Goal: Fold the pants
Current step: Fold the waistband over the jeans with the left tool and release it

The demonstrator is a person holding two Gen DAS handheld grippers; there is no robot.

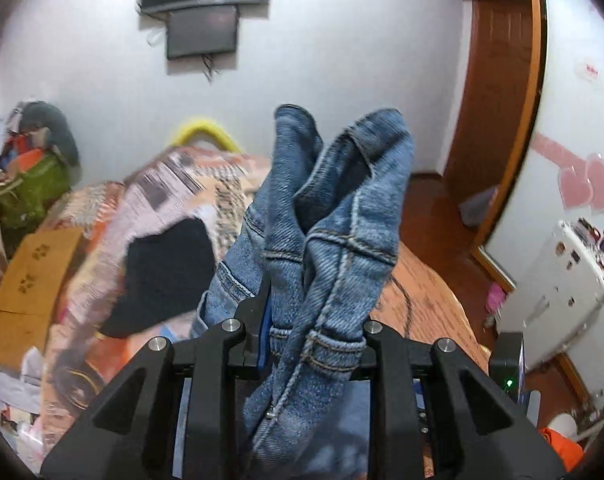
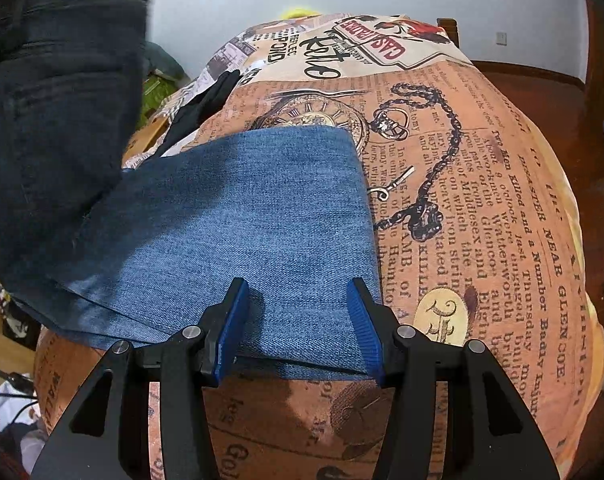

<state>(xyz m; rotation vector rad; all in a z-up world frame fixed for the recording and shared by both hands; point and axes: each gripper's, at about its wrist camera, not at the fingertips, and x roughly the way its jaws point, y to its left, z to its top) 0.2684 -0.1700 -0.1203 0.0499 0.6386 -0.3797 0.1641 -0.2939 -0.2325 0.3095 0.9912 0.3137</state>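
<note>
Left hand-held gripper [image 1: 302, 320] tilted downward, clamped on a bunched waistband of the blue jeans [image 1: 326, 216], lifted above the bed [image 1: 422, 292]. Right hand-held gripper [image 2: 297, 320] angled steeply down, jaws apart, astride the folded denim leg [image 2: 261, 216] flat on the newspaper-print bedspread [image 2: 482, 200].

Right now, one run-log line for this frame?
left tongs: gripping bunched jeans, lifted | right tongs: open over flat denim | surface: printed bedspread
</note>
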